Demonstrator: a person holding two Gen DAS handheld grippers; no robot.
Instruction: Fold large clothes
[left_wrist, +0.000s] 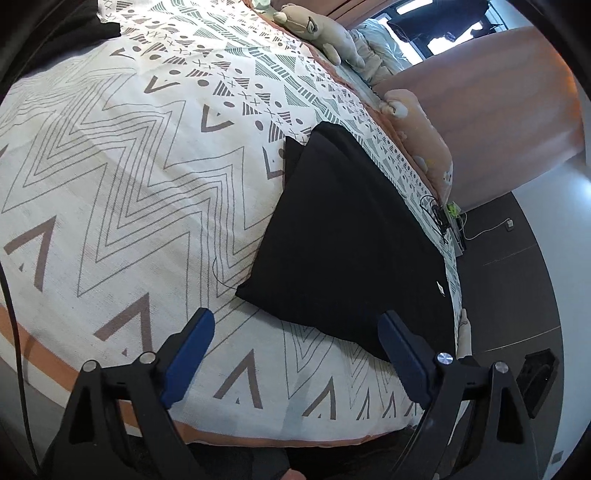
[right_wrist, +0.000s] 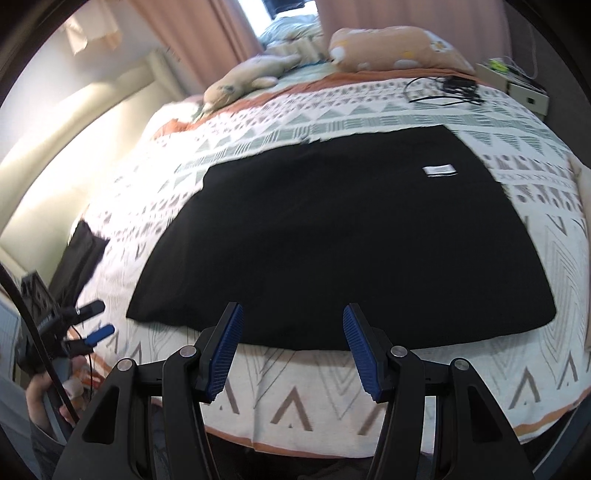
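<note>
A black garment (left_wrist: 343, 229) lies folded flat into a broad rectangle on the patterned bedspread (left_wrist: 129, 166), near the bed's front edge. In the right wrist view the same garment (right_wrist: 351, 229) fills the middle, with a small white label (right_wrist: 439, 170) on top. My left gripper (left_wrist: 295, 315) is open, its blue pads wide apart just before the garment's near corner, nothing between them. My right gripper (right_wrist: 292, 307) is also open, hovering at the garment's near edge with nothing gripped. The left gripper (right_wrist: 94, 320) shows at the far left of the right wrist view, held by a hand.
Plush toys (right_wrist: 240, 83) and an orange pillow (right_wrist: 399, 48) lie at the head of the bed. Black cables (right_wrist: 443, 90) rest on the spread near a bedside box (right_wrist: 524, 92). Another dark cloth (right_wrist: 79, 251) lies at the bed's left side. Dark floor (left_wrist: 517, 277) runs beside the bed.
</note>
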